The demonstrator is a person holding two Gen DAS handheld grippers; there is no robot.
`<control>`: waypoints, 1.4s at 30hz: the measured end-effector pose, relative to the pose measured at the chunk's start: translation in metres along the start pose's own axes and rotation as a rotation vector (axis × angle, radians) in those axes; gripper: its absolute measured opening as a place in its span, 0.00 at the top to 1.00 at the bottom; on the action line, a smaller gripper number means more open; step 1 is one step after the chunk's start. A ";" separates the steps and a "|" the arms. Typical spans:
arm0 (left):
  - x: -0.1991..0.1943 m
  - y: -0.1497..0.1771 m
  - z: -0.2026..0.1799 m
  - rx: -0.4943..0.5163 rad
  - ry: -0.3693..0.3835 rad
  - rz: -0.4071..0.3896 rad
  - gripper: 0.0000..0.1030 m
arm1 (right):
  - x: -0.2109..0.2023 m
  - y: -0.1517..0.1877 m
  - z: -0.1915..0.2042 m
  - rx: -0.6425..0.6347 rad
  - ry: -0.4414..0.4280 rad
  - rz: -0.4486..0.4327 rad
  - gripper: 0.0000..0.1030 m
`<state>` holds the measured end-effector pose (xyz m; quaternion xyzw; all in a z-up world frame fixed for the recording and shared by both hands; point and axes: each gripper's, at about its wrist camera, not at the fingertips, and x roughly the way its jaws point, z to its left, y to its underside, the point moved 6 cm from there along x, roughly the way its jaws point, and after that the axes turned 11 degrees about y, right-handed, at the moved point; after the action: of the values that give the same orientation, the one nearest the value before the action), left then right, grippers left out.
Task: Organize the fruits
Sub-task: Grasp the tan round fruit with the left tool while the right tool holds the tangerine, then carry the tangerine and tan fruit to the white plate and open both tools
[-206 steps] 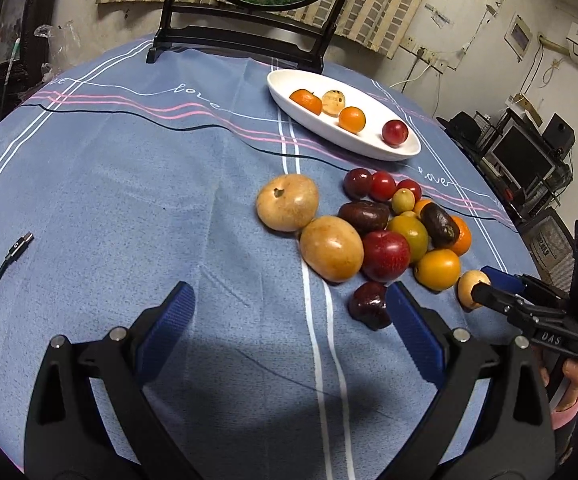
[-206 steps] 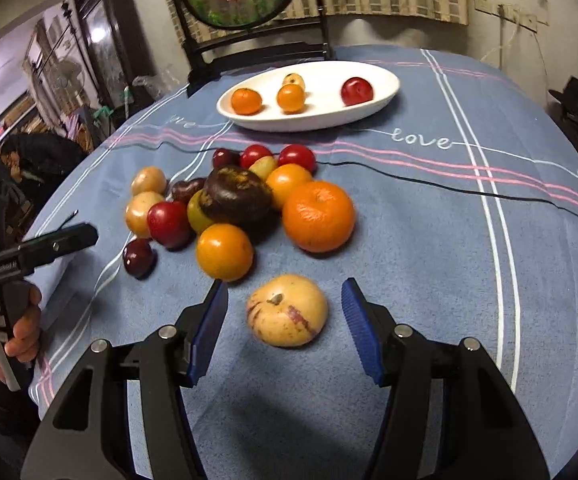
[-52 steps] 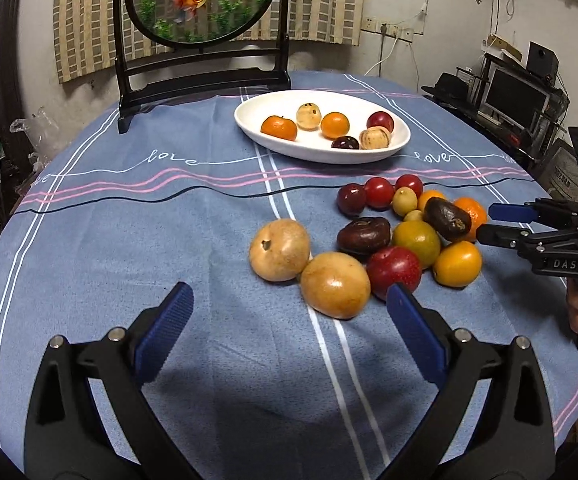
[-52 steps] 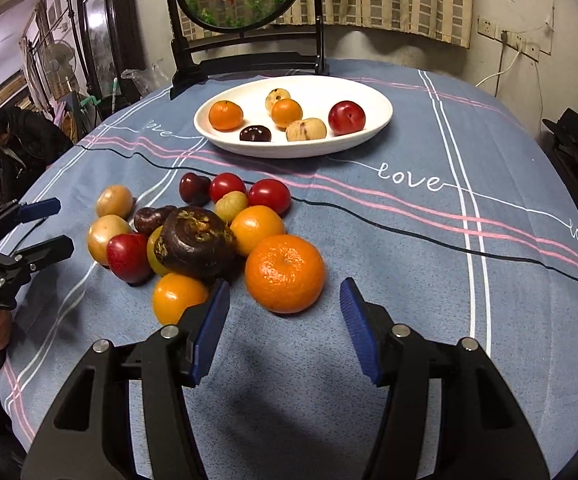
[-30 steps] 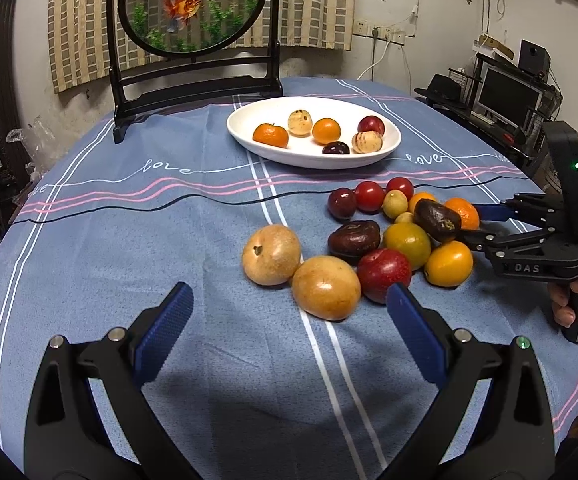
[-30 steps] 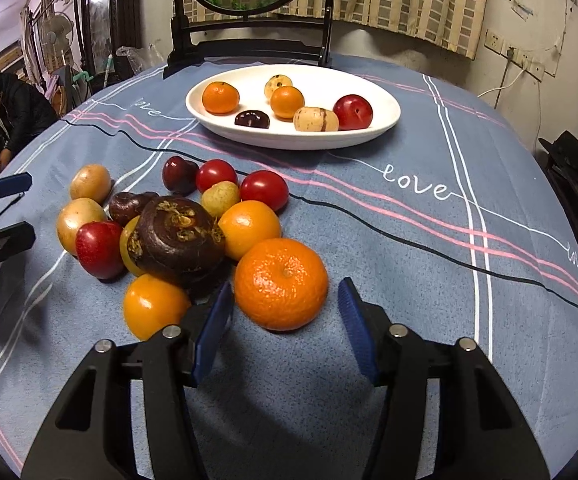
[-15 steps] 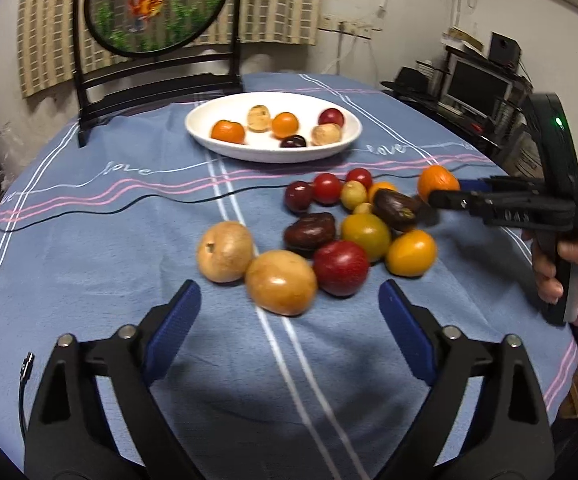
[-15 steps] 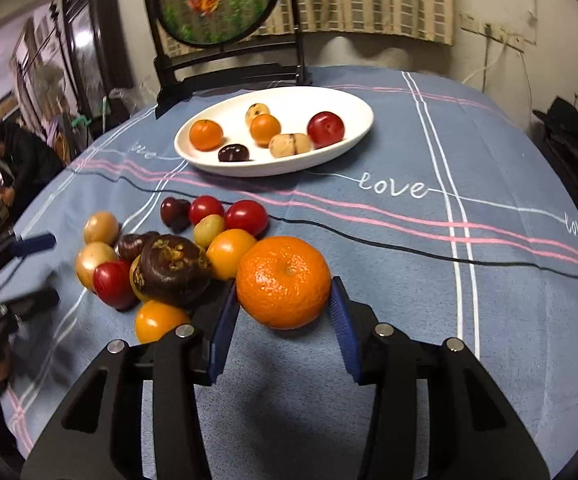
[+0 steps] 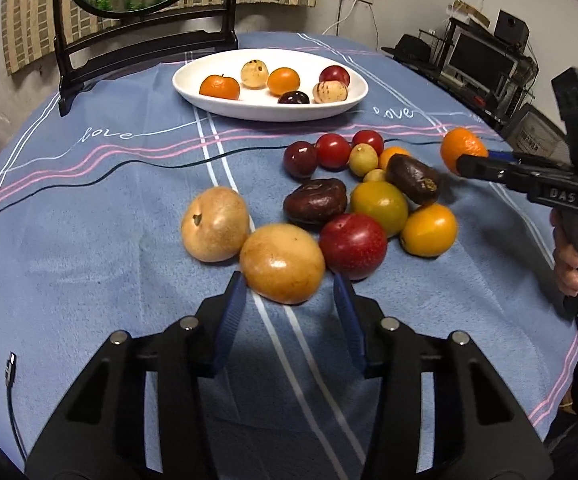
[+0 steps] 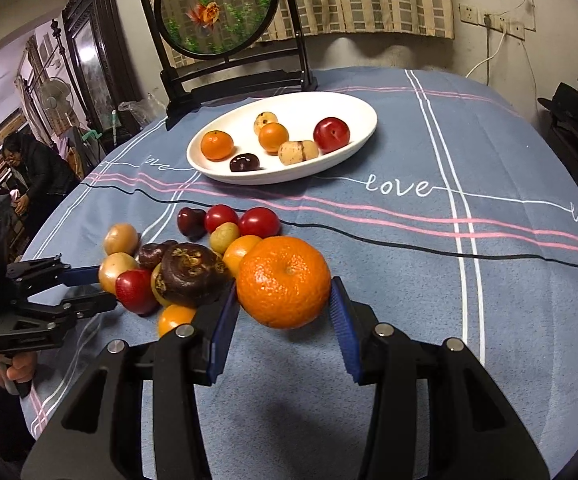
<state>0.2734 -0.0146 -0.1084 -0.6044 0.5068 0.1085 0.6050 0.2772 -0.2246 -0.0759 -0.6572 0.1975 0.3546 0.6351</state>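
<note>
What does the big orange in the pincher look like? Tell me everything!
The orange is round, bright and dimpled, with a small dent at its top facing the camera. The right gripper squeezes it between two blue ribbed pads, one on each side. It hangs lifted above the blue tablecloth, just beside the fruit pile, touching nothing but the pads. In the left view it shows as a small orange ball past the pile.

Six fruits [image 10: 273, 137] in one white dish [image 10: 363, 114]; two grippers [image 10: 283, 312].
</note>
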 end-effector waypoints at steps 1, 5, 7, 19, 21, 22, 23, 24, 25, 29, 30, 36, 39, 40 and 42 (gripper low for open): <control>0.002 -0.001 0.000 0.006 -0.006 0.006 0.55 | -0.001 0.000 0.001 -0.001 -0.002 -0.002 0.56; 0.008 -0.005 0.001 0.036 -0.034 0.030 0.55 | -0.002 0.000 0.001 0.004 -0.016 -0.002 0.56; 0.009 -0.008 0.002 0.045 -0.035 0.031 0.55 | -0.002 0.001 0.002 0.004 -0.027 0.004 0.56; 0.011 -0.013 0.000 0.095 -0.064 0.023 0.56 | -0.003 0.000 0.000 0.013 -0.026 -0.001 0.56; 0.009 -0.012 -0.002 0.101 -0.066 0.014 0.56 | -0.003 0.000 0.000 0.014 -0.025 0.001 0.56; 0.007 -0.012 -0.003 0.104 -0.064 0.011 0.56 | -0.002 0.000 0.000 0.013 -0.024 0.002 0.56; 0.006 -0.011 -0.005 0.106 -0.060 0.009 0.56 | -0.002 0.001 0.000 0.012 -0.025 0.003 0.56; 0.004 -0.010 -0.006 0.105 -0.056 0.006 0.56 | -0.002 0.001 0.000 0.011 -0.026 0.004 0.56; 0.002 -0.009 -0.006 0.100 -0.050 0.001 0.56 | -0.002 0.001 0.000 0.010 -0.026 0.004 0.56; -0.010 -0.002 -0.006 0.048 -0.014 -0.036 0.56 | -0.001 0.004 0.003 0.000 -0.024 0.009 0.56; -0.013 0.000 -0.005 0.037 -0.002 -0.043 0.56 | -0.001 0.005 0.003 -0.003 -0.028 0.012 0.56; -0.044 -0.028 0.001 0.003 0.058 -0.117 0.56 | -0.006 -0.009 0.014 -0.001 -0.102 -0.002 0.55; -0.051 -0.063 0.007 -0.014 0.077 -0.171 0.56 | -0.004 -0.034 0.024 -0.052 -0.062 -0.045 0.55; -0.050 -0.078 0.010 -0.014 0.069 -0.188 0.56 | -0.001 -0.045 0.026 -0.060 -0.056 -0.060 0.55; -0.040 -0.108 0.017 -0.027 0.060 -0.205 0.56 | 0.010 -0.068 0.028 -0.062 -0.048 -0.083 0.55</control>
<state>0.3430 -0.0081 -0.0161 -0.6642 0.4589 0.0348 0.5892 0.3261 -0.1871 -0.0337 -0.6756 0.1438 0.3493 0.6332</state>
